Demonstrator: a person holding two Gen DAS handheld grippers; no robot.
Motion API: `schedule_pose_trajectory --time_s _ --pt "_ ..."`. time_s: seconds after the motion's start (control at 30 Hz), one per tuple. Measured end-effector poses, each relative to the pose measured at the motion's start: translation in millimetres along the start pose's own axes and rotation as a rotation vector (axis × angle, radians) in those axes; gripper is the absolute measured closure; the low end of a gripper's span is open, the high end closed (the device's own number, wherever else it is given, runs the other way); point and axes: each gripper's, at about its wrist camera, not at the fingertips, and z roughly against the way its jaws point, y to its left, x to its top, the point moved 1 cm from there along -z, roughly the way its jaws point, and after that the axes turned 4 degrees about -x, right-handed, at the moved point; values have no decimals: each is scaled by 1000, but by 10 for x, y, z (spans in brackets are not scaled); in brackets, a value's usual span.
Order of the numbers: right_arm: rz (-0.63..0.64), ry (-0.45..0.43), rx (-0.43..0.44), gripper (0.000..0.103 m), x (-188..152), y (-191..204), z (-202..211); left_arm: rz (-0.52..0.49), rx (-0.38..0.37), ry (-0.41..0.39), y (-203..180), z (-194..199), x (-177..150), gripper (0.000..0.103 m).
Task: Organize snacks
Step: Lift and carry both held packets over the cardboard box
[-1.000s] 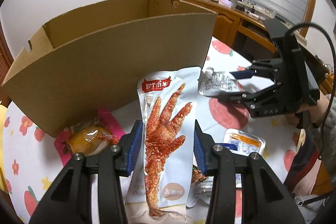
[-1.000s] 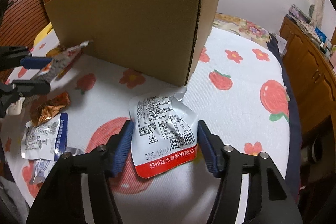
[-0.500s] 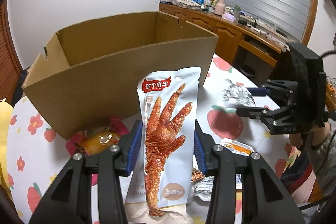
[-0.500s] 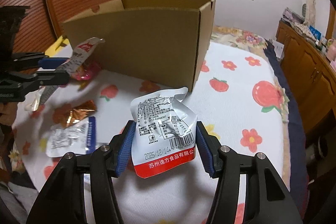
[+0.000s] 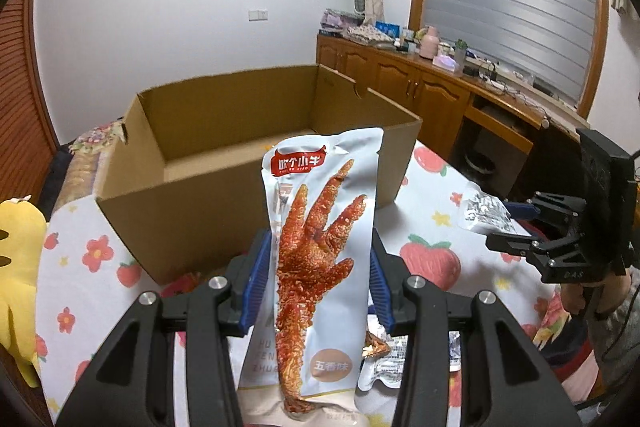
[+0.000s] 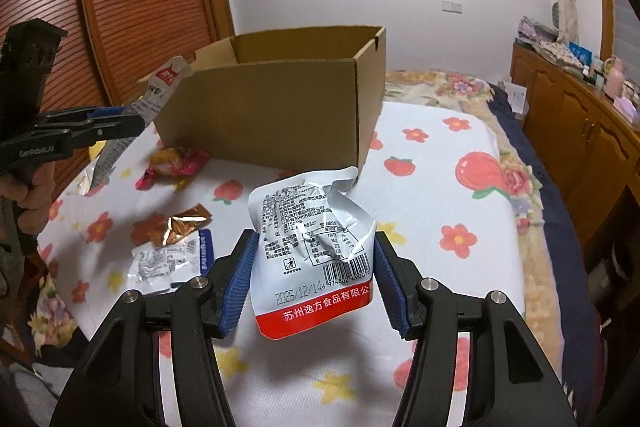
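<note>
My left gripper (image 5: 316,283) is shut on a long white chicken-foot snack pack (image 5: 320,227), held upright in the air in front of the open cardboard box (image 5: 224,195). My right gripper (image 6: 312,275) is shut on a crumpled silver pouch with a red bottom strip (image 6: 316,251), lifted above the cloth. In the right wrist view the left gripper (image 6: 116,125) shows at the left edge with its pack (image 6: 160,91) near the box (image 6: 272,115) corner. In the left wrist view the right gripper (image 5: 508,223) and its silver pouch (image 5: 484,211) show at the right.
Loose snacks lie on the strawberry-print cloth (image 6: 440,187): a pink-wrapped orange snack (image 6: 176,161), a copper foil packet (image 6: 184,225) and a silver-blue packet (image 6: 172,263). A yellow soft toy (image 5: 18,267) sits at the left. Wooden cabinets (image 5: 420,95) line the far wall.
Both grippers have risen with their packs; the box now looks lower and its inside shows in the left wrist view. The right gripper has drawn back from the box.
</note>
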Motion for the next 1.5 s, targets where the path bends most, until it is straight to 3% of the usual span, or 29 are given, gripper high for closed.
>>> schedule_pose_trajectory --time_s 0.77,1.13,1.5 --pt "67 -115 7 44 500 234 276 -11 66 -89 202 223 424 58" --pt "96 -160 11 44 1040 334 94 14 128 -140 489 240 961 58" --pt "95 -132 -13 44 1414 304 -346 90 171 -86 852 -156 989 56"
